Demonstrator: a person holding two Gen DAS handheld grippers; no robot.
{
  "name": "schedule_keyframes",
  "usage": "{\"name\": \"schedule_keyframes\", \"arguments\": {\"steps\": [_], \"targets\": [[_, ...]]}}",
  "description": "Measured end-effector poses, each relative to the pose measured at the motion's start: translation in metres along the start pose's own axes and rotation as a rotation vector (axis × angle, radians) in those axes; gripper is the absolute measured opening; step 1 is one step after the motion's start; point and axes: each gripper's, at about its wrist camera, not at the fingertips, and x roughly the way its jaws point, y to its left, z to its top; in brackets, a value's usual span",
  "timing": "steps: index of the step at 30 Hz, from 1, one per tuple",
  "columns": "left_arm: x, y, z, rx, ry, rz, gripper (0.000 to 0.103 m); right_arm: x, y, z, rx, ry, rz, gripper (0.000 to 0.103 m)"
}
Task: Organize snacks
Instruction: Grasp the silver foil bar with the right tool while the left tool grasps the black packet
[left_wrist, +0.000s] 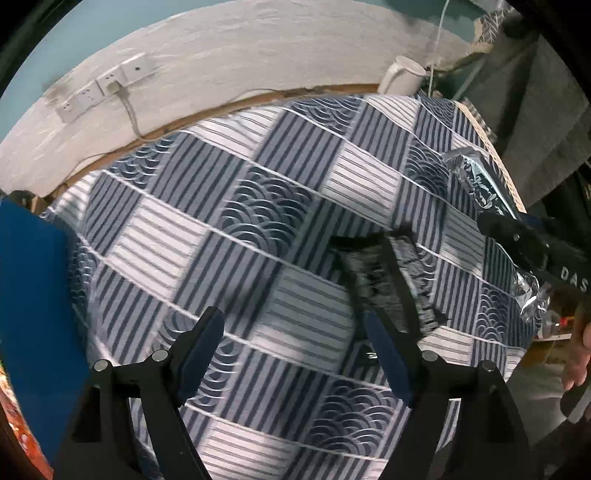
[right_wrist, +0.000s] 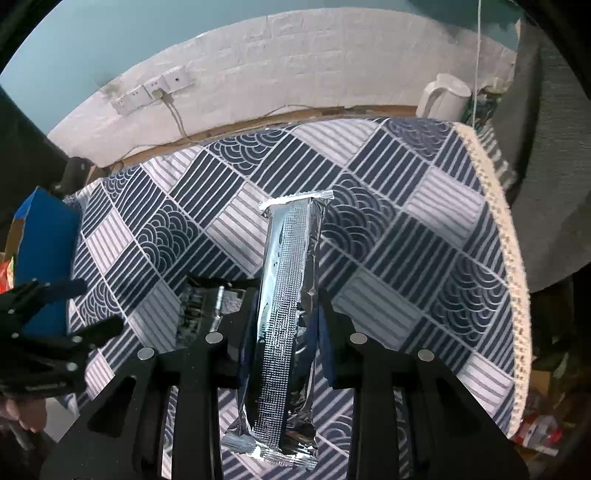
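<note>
We read only one marking: white letters "DAS", cut off by the frame edge, on the black body of the right gripper (left_wrist: 517, 230) at far right. The silver wrapper (right_wrist: 286, 314) shows no legible print.

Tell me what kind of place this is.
Probably a lived-in home room, not a lab: a table under a blue-and-white patterned tablecloth, a white painted brick wall carrying wall sockets with a cable plugged in, and a white electric kettle at the table's back corner.

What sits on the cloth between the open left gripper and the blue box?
Nothing: in the right wrist view only bare patterned tablecloth shows between the left gripper and the blue box.
</note>
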Motion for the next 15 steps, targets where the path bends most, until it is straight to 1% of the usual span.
{"name": "schedule_keyframes", "arguments": {"steps": [2, 4, 5, 6, 7, 11, 15], "targets": [[0.004, -0.012, 0.002, -0.008, 0.007, -0.006, 0.081, -0.002, -0.005, -0.007, -0.024, -0.011, -0.026, 0.028], [0.007, -0.024, 0.004, -0.013, 0.004, -0.019, 0.082, -0.001, -0.013, -0.013, -0.026, -0.007, -0.028, 0.028], [0.008, -0.029, 0.004, -0.012, 0.004, -0.023, 0.082, 0.000, -0.019, -0.017, -0.018, -0.003, -0.020, 0.028], [0.010, -0.036, 0.006, -0.007, 0.007, -0.027, 0.087, 0.002, -0.026, -0.020, -0.006, 0.002, -0.016, 0.028], [0.011, -0.041, 0.006, -0.003, 0.008, -0.032, 0.088, 0.003, -0.033, -0.023, 0.008, 0.007, -0.012, 0.028], [0.020, -0.061, 0.012, -0.004, 0.024, -0.050, 0.088, 0.006, -0.058, -0.029, 0.071, 0.015, -0.002, 0.028], [0.034, -0.070, 0.016, -0.033, 0.051, -0.060, 0.088, 0.006, -0.069, -0.031, 0.099, 0.006, 0.017, 0.028]]}}
